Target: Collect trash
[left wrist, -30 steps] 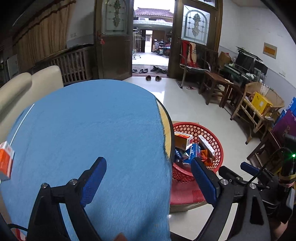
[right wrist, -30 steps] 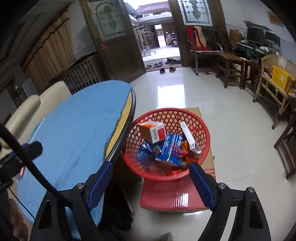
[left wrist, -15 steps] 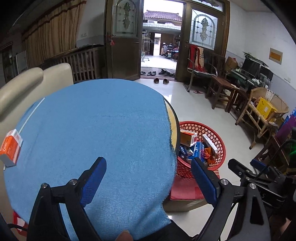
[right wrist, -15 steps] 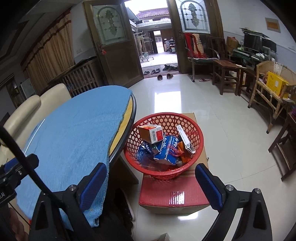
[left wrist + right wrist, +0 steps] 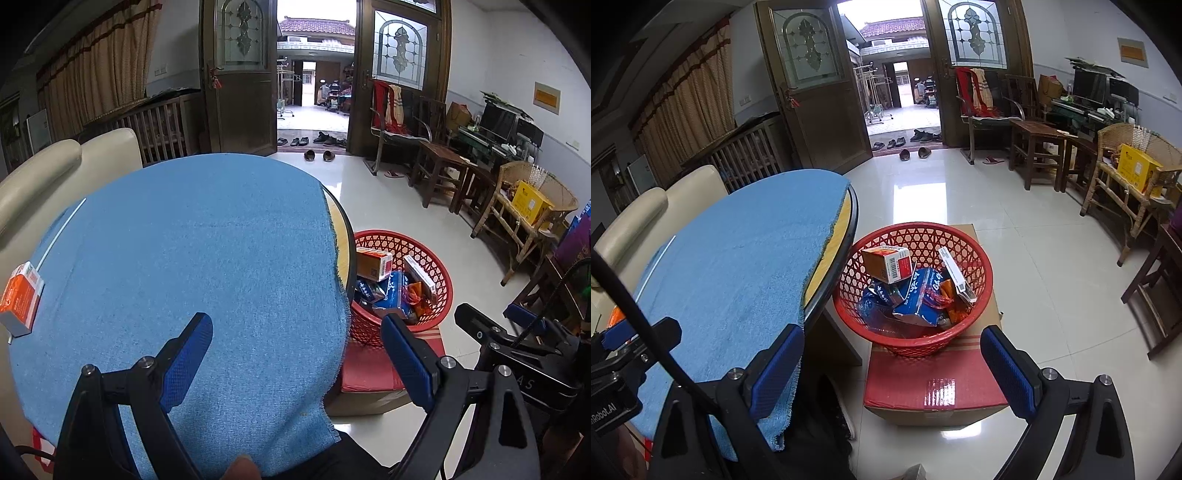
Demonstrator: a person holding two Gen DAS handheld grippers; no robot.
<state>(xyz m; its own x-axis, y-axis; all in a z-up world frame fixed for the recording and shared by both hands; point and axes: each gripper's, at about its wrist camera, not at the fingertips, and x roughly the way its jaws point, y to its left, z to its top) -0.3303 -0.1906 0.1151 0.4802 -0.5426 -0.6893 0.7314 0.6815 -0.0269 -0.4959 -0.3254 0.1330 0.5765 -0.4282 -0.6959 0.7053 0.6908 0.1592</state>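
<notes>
A red plastic basket (image 5: pixel 979 258) stands on a red-topped cardboard box (image 5: pixel 934 387) beside the round table; it also shows in the left wrist view (image 5: pixel 439 273). It holds an orange box (image 5: pixel 888 264), blue packets (image 5: pixel 919 295) and a white carton (image 5: pixel 955 275). An orange and white box (image 5: pixel 20 299) lies at the table's far left edge. My left gripper (image 5: pixel 295 354) is open and empty over the near edge of the blue cloth (image 5: pixel 192 258). My right gripper (image 5: pixel 892 363) is open and empty, held back from the basket.
The table (image 5: pixel 846 229) has a dark rim under the cloth. A cream sofa (image 5: pixel 55 162) stands behind it. Wooden chairs (image 5: pixel 1034 144) and a wicker chair with a yellow box (image 5: pixel 1137 170) line the right wall. The tiled floor (image 5: pixel 1034 258) stretches to the open door.
Both grippers have pulled back and up from the table and basket, so more of the cloth and the orange box at the left show. Both stay open and empty.
</notes>
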